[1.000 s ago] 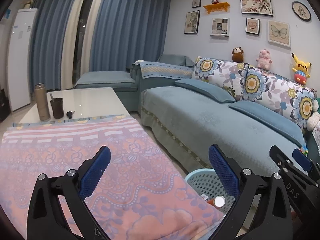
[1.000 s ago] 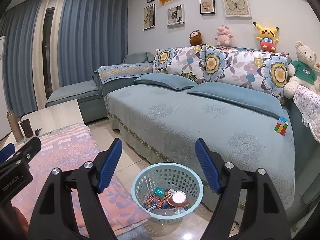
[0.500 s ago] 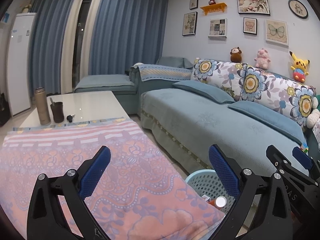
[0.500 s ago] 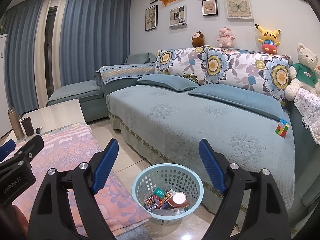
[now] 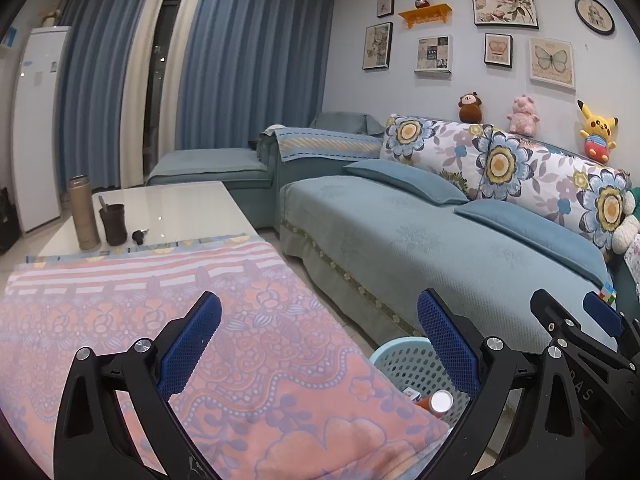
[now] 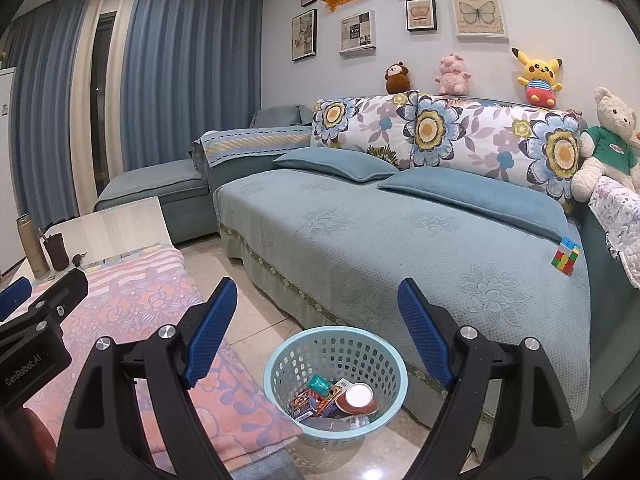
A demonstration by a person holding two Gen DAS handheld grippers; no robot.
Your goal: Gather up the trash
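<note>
Since a second ago the right claw (image 6: 316, 320) has been spreading its jaws; they now stand wide apart with nothing between them, and the basket has slipped slightly lower in its view. Beneath that claw, on the tiled floor (image 6: 256, 320), sits the pale blue perforated basket (image 6: 384, 352) with the collected trash (image 6: 336, 398) in its bottom: a small teal packet, printed wrappers and boxes, a reddish cup with a white round top, and a clear plastic piece under them. From the left wrist view only part of the basket (image 5: 404, 364) shows, with the same white-topped cup inside.

The left claw (image 5: 320, 344) is also spread apart and empty, hanging over the pink and lilac patterned cloth (image 5: 224, 352) that covers the near end of the white counter (image 5: 180, 208). The cloth's edge lies just beside the basket. At the counter's far end stand a tall tan flask (image 5: 83, 212), a dark cup (image 5: 113, 224) and a small set of keys (image 5: 139, 235).

Just behind the basket runs the teal sofa (image 6: 360, 240), with flowered back cushions (image 6: 440, 132), a colour cube (image 6: 565, 258) near its right end, a teddy bear in a green shirt (image 6: 608, 148) and three small plush toys along the top. Nothing lies between either claw and the basket.
</note>
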